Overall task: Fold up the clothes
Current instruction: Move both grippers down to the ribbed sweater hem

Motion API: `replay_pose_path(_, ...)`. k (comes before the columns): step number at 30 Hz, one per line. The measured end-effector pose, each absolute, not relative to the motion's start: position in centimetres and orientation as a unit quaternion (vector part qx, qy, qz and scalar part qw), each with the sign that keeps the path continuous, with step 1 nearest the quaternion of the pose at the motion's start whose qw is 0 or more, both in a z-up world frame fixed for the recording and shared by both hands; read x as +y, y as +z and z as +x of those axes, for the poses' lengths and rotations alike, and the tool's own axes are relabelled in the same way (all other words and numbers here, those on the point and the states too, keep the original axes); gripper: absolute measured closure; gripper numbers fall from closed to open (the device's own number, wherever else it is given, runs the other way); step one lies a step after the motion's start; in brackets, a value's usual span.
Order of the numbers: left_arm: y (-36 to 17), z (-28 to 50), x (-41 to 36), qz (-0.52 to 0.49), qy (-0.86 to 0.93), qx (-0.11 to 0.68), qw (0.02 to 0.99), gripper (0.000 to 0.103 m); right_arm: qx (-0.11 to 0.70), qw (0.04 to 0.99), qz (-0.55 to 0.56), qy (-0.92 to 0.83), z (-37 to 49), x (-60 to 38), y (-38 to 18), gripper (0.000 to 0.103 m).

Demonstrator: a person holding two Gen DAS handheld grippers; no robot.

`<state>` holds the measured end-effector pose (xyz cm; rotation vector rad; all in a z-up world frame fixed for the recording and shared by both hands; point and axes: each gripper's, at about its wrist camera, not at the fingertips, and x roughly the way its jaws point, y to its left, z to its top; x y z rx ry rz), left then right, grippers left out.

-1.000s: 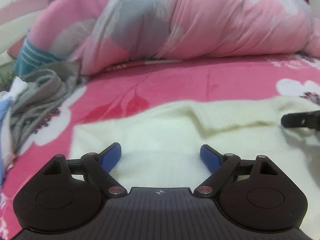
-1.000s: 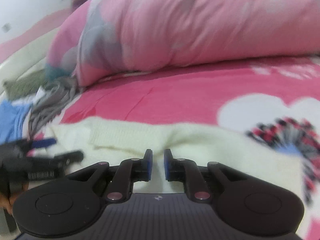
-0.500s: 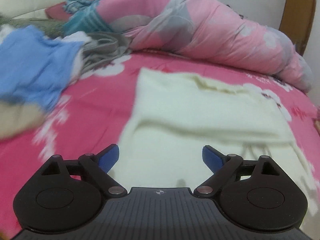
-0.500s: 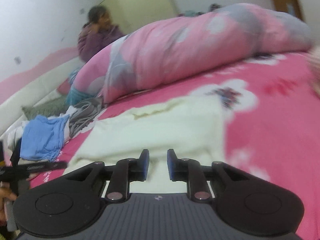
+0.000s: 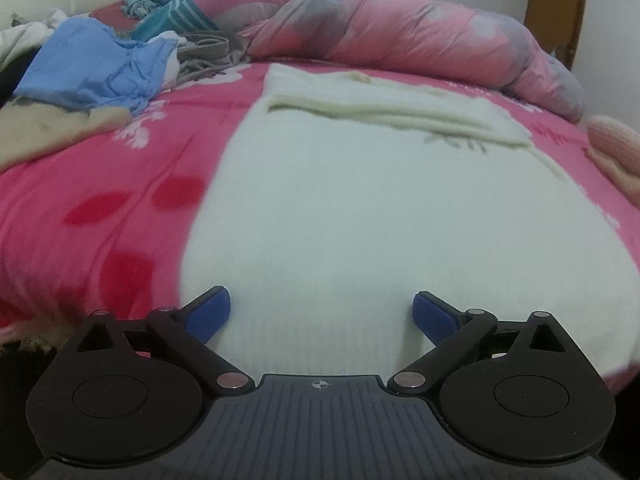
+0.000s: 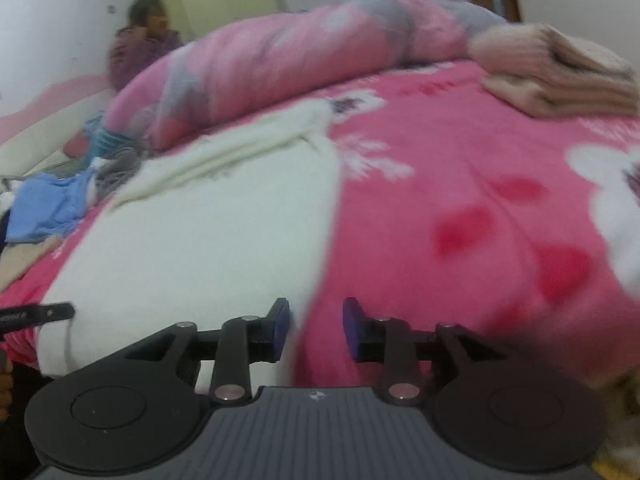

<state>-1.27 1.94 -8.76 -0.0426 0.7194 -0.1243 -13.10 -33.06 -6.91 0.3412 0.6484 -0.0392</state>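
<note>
Cream sweater (image 5: 360,208) lies flat mid-bed, sleeves folded across its far end, hem at the near edge. I hold left gripper (image 5: 322,314) wide over the hem — right gripper (image 6: 316,320) part-open, empty, at its right edge — likely to pinch both corners.

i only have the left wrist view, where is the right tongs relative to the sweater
Observer: The right tongs sits at the sweater's right edge, straddling that edge near the hem.
Operator: is it holding anything
Observer: No, its pads are apart and nothing is between them but the edge line and the bedspread.
Operator: whats that pink lump on my far right
Observer: A folded stack of beige and pink knitwear, resting on the bedspread beyond the sweater's right side.
</note>
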Motion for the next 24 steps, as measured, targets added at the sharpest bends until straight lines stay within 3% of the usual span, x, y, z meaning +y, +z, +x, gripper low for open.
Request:
replay_pose_path(8,-8.9,-3.5,2.0,-0.036,-0.060,0.370,0.926,0.003,0.306,0.931,0.196,-0.020,-15.2,-33.4,-6.5,0.071)
replay_pose_path(15,-7.6,-4.1,1.8,-0.080,-0.041,0.371,0.924,0.000,0.345,0.918,0.196,-0.021,-15.9,-33.3,-5.4,0.058)
replay_pose_path(16,-7.4,-4.2,1.8,-0.086,-0.038,0.371,0.924,0.000,0.346,0.918,0.190,-0.021,-16.1,-33.2,-5.1,0.052)
replay_pose_path(17,-7.2,-4.2,1.8,-0.092,-0.035,0.370,0.924,0.000,0.346,0.920,0.184,-0.021,-16.2,-33.1,-4.7,0.038)
replay_pose_path(19,-6.8,-4.4,1.7,-0.104,-0.030,0.370,0.923,0.000,0.341,0.923,0.176,-0.021,-16.2,-32.7,-4.1,0.022)
replay_pose_path(22,-6.9,-4.3,1.8,-0.101,-0.017,0.379,0.920,0.000,0.325,0.928,0.178,-0.015,-16.0,-31.9,-3.7,0.006)
replay_pose_path(24,-7.1,-4.2,1.9,-0.094,-0.007,0.387,0.917,0.000,0.317,0.930,0.184,-0.012,-15.7,-31.2,-3.7,0.003)
